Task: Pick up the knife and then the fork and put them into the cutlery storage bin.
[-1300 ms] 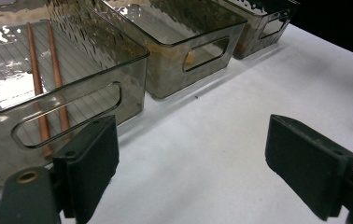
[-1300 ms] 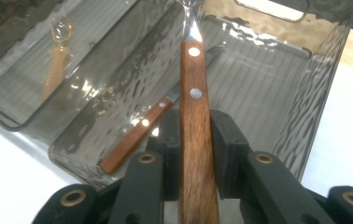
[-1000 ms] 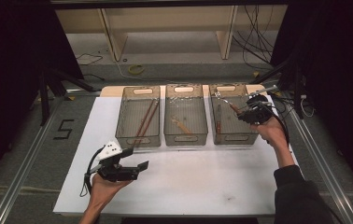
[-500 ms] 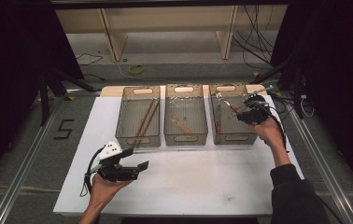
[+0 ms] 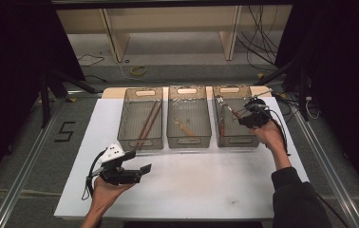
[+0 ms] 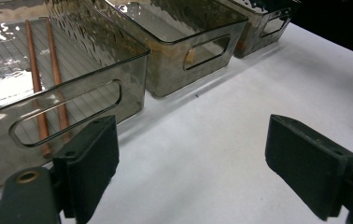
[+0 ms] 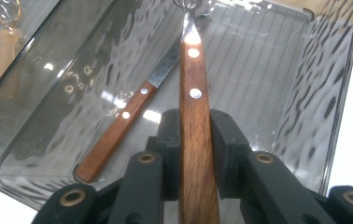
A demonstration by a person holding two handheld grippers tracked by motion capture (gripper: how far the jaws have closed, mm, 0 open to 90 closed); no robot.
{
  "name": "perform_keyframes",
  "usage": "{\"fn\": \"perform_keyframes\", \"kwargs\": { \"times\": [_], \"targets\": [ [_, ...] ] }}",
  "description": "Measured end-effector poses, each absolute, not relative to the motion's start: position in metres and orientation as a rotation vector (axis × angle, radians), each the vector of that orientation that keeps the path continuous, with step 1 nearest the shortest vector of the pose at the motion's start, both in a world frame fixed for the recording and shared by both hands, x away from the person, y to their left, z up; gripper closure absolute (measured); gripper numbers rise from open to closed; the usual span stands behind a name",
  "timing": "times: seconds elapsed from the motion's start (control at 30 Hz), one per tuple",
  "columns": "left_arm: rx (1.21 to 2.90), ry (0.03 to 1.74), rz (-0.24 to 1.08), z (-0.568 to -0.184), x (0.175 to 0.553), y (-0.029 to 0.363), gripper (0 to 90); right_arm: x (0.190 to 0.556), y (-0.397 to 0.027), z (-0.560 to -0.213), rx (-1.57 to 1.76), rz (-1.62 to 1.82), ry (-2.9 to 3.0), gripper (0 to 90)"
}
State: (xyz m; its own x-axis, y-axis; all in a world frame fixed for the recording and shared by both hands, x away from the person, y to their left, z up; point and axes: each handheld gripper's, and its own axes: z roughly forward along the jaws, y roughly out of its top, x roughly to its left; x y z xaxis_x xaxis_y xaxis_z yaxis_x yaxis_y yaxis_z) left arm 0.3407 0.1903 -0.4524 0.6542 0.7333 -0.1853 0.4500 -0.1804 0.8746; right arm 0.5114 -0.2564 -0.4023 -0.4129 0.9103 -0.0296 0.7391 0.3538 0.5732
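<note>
Right tool [image 7: 195, 140] clamped on wooden-handled fork [image 7: 194, 116] above right bin [image 7: 305, 116], left tool [image 6: 193, 158] open over white table [image 6: 221, 154]

fork [image 7: 194, 93] head: cut off at top | maybe tines

— What sits on the white bench [image 5: 206, 190] at the far side?

— A row of smoky clear bins. The left bin [image 5: 142, 119] holds two long brown chopsticks [image 5: 148, 122] lying side by side. The middle bin [image 5: 189, 118] holds a pale wooden-handled utensil [image 5: 185, 127] lying at a slant.

— And beyond the bench?

— A pale wooden shelf frame [image 5: 168, 19], a yellow loop of cable [image 5: 138, 71] on the floor, and a black "5" [image 5: 65, 131] marked on the floor to the left.
</note>
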Motion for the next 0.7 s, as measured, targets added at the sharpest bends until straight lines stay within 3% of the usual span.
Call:
{"fn": "perform_keyframes", "kwargs": {
  "times": [0.7],
  "targets": [
    [1.824,0.945,0.337,-0.4523,0.3410,0.1906,16.9,0.5182,-0.2513,-0.4102,1.480,0.653,2.286,75.5]
  ]
}}
